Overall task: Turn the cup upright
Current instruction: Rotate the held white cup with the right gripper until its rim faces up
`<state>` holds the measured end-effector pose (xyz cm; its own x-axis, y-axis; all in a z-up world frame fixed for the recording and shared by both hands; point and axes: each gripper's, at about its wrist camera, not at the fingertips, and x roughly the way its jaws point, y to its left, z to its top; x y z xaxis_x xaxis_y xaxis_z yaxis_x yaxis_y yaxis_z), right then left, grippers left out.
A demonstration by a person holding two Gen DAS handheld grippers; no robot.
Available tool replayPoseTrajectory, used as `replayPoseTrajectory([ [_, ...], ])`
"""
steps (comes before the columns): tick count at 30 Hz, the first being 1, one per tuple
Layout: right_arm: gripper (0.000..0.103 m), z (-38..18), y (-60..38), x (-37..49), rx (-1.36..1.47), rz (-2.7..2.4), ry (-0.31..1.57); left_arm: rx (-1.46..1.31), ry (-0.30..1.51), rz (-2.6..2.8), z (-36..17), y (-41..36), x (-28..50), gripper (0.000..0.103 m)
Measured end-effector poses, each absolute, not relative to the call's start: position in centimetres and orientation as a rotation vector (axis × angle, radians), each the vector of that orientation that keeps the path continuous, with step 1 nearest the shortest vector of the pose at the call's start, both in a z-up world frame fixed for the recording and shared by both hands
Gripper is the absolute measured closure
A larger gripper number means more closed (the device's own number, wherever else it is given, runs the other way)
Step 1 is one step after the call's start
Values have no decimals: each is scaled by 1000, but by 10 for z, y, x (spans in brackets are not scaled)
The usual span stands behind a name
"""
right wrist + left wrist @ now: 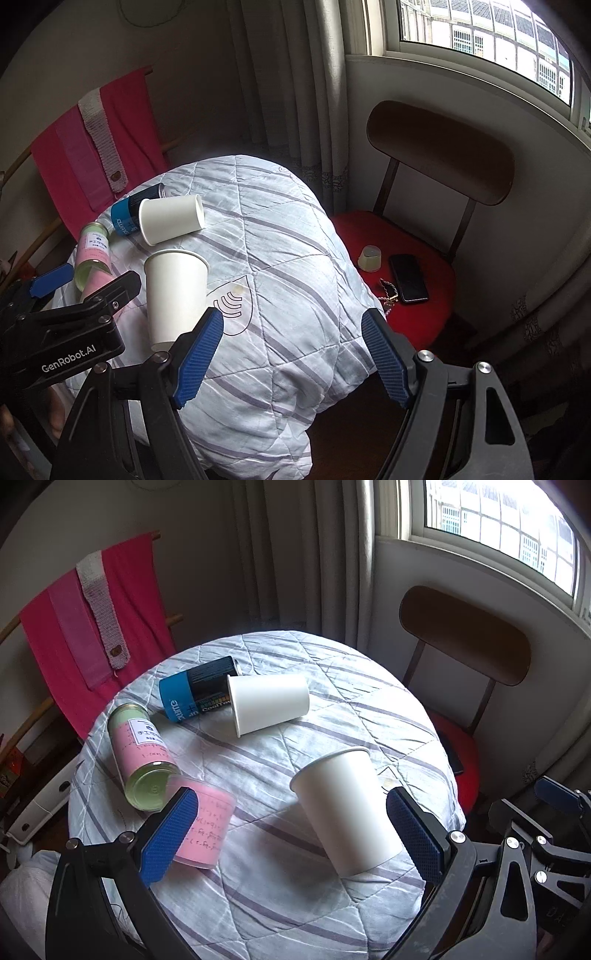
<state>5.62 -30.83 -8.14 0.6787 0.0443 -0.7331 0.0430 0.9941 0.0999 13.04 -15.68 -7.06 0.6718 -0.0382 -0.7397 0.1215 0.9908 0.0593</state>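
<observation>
A white paper cup (345, 812) stands upright with its mouth up on the quilted table cover (258, 886). It also shows in the right wrist view (175, 295). My left gripper (291, 838) is open, its blue pads on either side of the cup, not touching it. A second white paper cup (267, 703) lies on its side farther back, against a blue-black can; it also shows in the right wrist view (171, 218). My right gripper (291, 358) is open and empty over the table's right part.
A blue-black can (195, 690), a pink-green can (142, 760) and a pink cup (207, 830) lie at the left. A chair with a red seat (406, 269) at the right holds a phone (408, 278) and a small cup (369, 257). Pink towels (92, 627) hang behind.
</observation>
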Motion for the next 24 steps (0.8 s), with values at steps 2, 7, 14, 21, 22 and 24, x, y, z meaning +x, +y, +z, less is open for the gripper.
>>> replayPoseTrajectory([
  [2,24,-84,-312,56,112,-1,827,105,847,-96,-75,-163,136,0],
  [7,24,-90,-321,60,109,-11,832,60,912,-127,-88,-172,152,0],
  [14,24,-102,-329,72,108,-16,859,-28,1039,-183,-109,-183,176,0],
  [21,24,-113,-335,81,112,-16,886,-186,1194,-202,-134,-174,196,0],
  [22,24,-115,-335,82,113,-16,889,-192,1201,-185,-137,-172,197,0],
  [24,24,-117,-336,83,114,-15,891,-181,1202,-137,-140,-169,199,0],
])
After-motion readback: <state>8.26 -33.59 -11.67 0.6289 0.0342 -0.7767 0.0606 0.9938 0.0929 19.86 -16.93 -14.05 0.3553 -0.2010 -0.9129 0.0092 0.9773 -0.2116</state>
